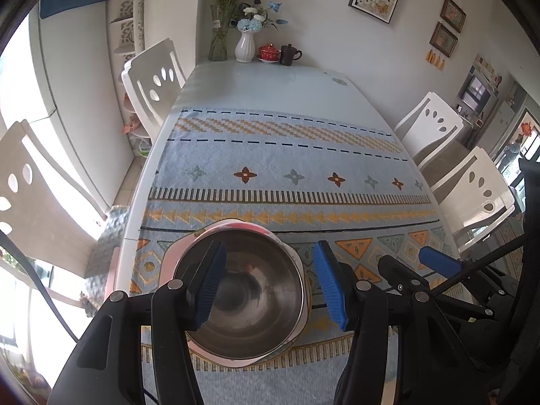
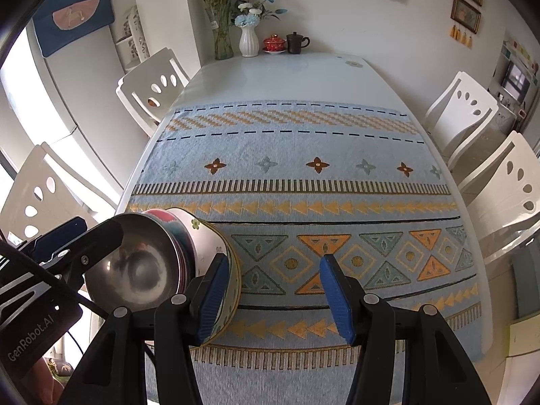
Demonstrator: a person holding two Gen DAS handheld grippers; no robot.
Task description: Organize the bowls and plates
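A stack of bowls (image 1: pixel 243 290) sits at the near edge of the surface (image 1: pixel 270 81), on a patterned blue cloth (image 1: pixel 287 168). A steel bowl (image 1: pixel 241 292) is on top, nested in a painted bowl (image 2: pixel 180 236), which sits in a white bowl (image 2: pixel 216 253) at the bottom.

The left gripper (image 1: pixel 270 287) hovers over the stack with its jaws apart. One blue pad reaches inside the steel bowl at about 9 o'clock; the other hangs outside the rim at 3 o'clock. I cannot tell whether either touches the rim.

The right gripper (image 2: pixel 275 298) stands just beside the stack at 3 o'clock, jaws apart and nothing between them but cloth. Its left pad lies close against the white bowl's outer wall.

At 12 o'clock, far across the surface, stand a white vase (image 2: pixel 249 42), a glass vase (image 2: pixel 222 38), a red cup (image 2: pixel 274 43) and a dark cup (image 2: pixel 296 42). White chairs (image 2: pixel 152 87) flank both sides.
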